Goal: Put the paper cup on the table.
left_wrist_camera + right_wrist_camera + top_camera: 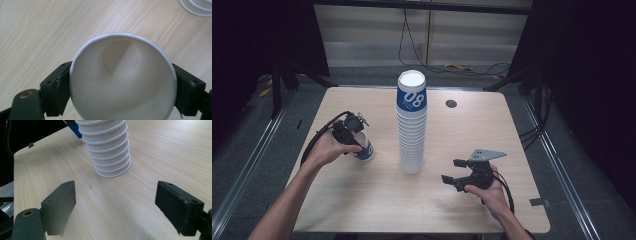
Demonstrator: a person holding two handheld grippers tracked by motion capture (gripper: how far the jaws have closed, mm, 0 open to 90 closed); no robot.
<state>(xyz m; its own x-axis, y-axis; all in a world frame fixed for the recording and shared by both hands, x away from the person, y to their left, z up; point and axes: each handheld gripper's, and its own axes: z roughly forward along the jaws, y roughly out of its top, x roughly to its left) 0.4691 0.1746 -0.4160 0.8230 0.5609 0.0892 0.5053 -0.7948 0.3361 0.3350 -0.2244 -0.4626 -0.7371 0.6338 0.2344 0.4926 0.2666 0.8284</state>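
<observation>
A tall stack of upturned white paper cups (412, 130) stands at the middle of the wooden table (362, 210); its top cup bears a blue band with "08". The stack's ribbed lower rims (108, 150) rise ahead of my right gripper (117, 205), whose jaws stand wide apart with nothing between them. In the high view the right gripper (453, 171) is low over the table, right of the stack's base. Left of the stack, my left gripper (356, 141) is shut on a single cup (364, 148) with a blue band. That cup's white open mouth (122, 82) faces the camera, with both jaws pressing on its sides.
A small dark round hole (451, 103) sits in the table behind and to the right of the stack. The stack's bottom rim (197, 7) shows at the top right of the left gripper view. Cables lie on the floor beyond the table's far edge.
</observation>
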